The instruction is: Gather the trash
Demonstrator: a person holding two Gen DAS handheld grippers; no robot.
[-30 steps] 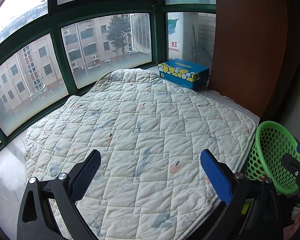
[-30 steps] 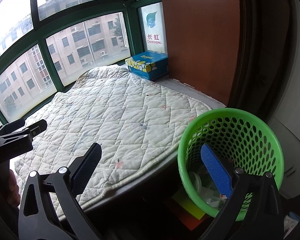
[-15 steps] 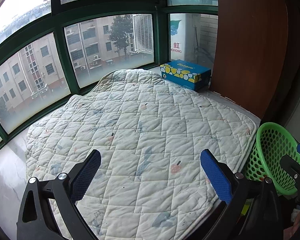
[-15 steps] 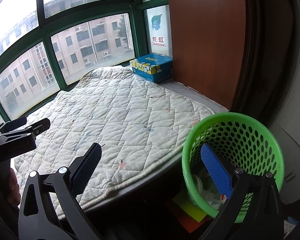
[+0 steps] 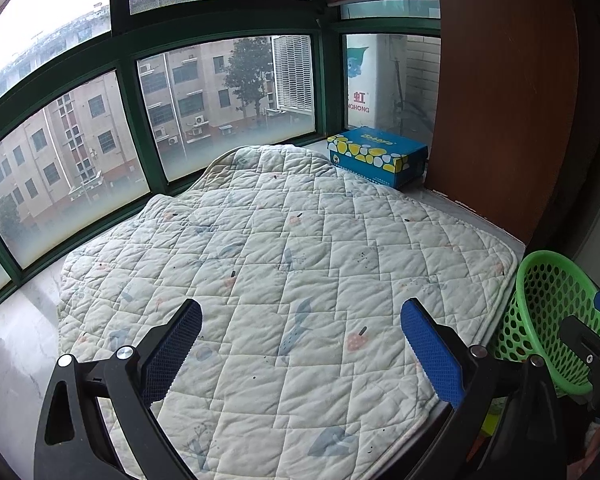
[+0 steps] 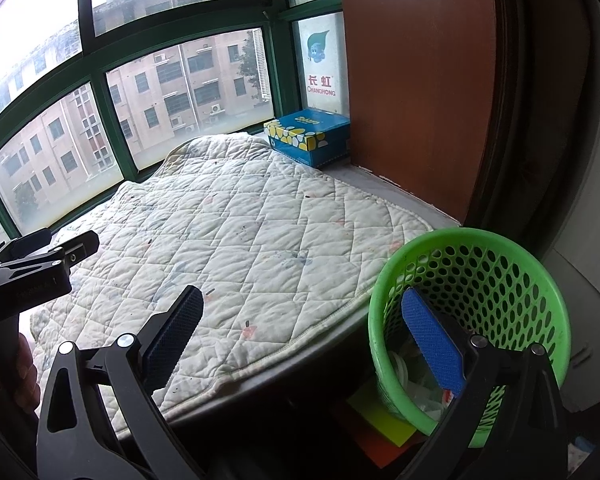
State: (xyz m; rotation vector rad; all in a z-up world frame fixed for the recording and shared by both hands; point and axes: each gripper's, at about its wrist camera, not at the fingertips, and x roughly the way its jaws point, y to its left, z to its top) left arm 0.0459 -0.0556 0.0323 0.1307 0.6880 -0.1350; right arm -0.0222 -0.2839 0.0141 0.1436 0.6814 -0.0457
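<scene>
Above the quilted mat [image 5: 284,264] the left claw [image 5: 300,344] hangs spread and empty; the right claw [image 6: 302,338], likewise released, straddles the green trash basket's [image 6: 500,264] rim.

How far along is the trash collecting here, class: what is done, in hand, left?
Done: pale scraps lie inside the green basket. In hand: nothing; the left gripper and right gripper are open, empty. Left: no loose trash shows on the quilted mat; only the blue tissue box sits beyond it.
</scene>
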